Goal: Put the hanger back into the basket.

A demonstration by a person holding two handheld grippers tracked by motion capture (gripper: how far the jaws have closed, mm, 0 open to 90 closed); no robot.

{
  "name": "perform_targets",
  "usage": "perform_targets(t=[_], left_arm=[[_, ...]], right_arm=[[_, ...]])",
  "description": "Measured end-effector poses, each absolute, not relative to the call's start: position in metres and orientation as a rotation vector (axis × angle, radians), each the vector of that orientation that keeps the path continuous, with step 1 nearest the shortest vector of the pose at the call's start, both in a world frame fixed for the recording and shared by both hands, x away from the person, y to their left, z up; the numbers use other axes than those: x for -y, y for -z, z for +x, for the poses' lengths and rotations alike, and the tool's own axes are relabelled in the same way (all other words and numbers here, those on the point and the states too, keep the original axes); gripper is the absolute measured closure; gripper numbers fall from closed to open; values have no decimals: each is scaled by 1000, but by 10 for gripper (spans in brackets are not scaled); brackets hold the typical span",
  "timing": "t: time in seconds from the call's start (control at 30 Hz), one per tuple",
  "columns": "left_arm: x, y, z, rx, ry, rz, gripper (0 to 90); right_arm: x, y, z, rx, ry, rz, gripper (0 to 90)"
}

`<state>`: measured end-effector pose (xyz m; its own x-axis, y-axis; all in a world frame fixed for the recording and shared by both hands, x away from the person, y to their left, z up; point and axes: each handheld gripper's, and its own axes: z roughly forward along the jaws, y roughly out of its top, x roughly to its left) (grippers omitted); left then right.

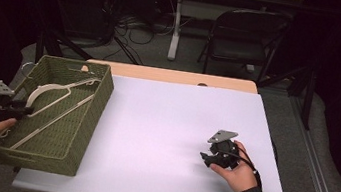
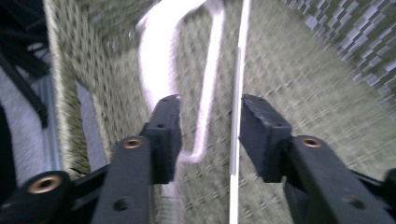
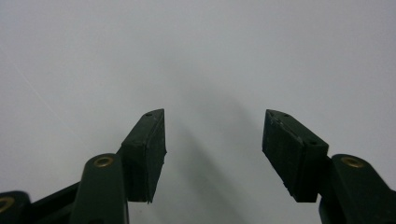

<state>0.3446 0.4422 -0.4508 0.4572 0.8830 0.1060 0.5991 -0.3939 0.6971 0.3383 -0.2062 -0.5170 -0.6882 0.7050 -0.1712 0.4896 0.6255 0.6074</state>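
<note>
The left hand-held gripper (image 2: 208, 123) is sitting closest to the lens in its own view, jaws apart, with the hanger's (image 2: 159, 70) thin bar running up between the pads and touching neither, as far as the blurred picture is showing. The hanger is lying inside the basket (image 1: 100, 97), which is standing at the left edge of the counter (image 1: 174, 127). From the high view the left hand-held gripper (image 1: 25, 108) is reaching over the basket's near left rim toward the hanger (image 1: 52, 94). The right hand-held gripper (image 1: 206, 157) is resting on the bare counter well apart from the basket, and in its own view the jaws (image 3: 212, 140) are standing wide with nothing between them.

The risks from here, as I am judging them:
- The bar is thin and smooth, so a closing on it may be slipping off or pinching only one edge.
- The hanger's hook or shoulder may be catching on the woven wall as it is being lifted, dragging the basket along.
- Nothing is steadying the basket, so it may be sliding or tipping at the counter's edge.
</note>
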Motion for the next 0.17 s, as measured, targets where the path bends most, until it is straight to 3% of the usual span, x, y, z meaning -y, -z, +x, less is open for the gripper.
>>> perform_targets(t=[0.07,0.17], left_arm=[[-442,444,341,-1252,-610,2088,495],[-439,438,334,-1255,-623,2087,485]], right_arm=[[208,517,339,-2441,-774,955,394],[210,516,339,-2434,-775,966,394]])
